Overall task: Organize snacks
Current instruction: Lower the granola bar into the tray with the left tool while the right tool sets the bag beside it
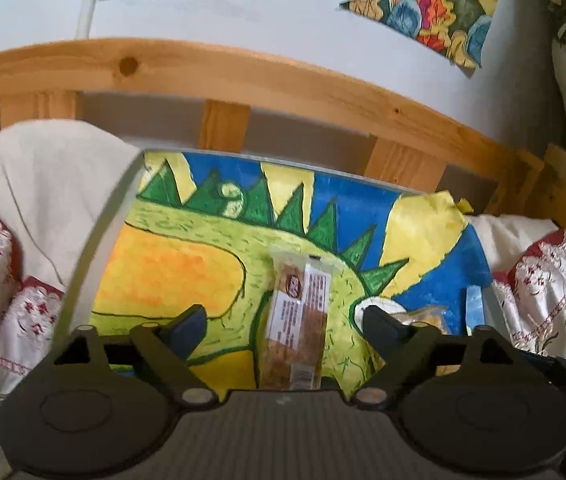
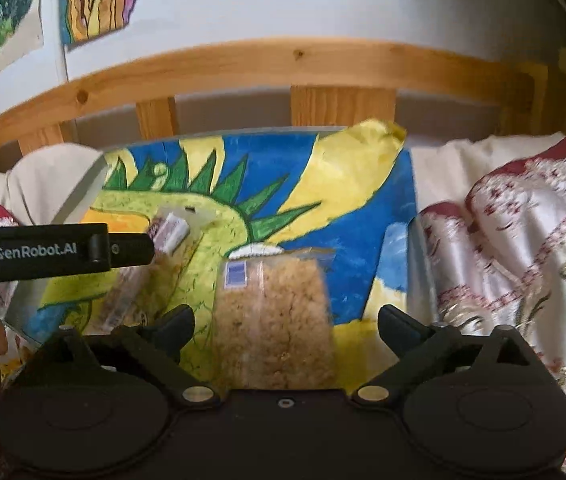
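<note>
Both tongs spread, holding nothing. Left tongs (image 1: 283,320) straddle the snack bar (image 1: 297,320), long axis near-to-far. Right tongs (image 2: 285,324) straddle the bag (image 2: 273,320) on painted surface (image 1: 171,264).

Soft, even daylight, moderately bright; no glare spots. Strong fisheye bending: the curved pine bed rail (image 1: 219,76) bows across both views, corners black out. Right wrist view is softer, with motion blur on the clear bag of pale crumbly snack (image 2: 273,320) and the red-embroidered white satin cloth (image 2: 523,240) at right. Faint shadows under wall paper cutouts, upper frame.
</note>
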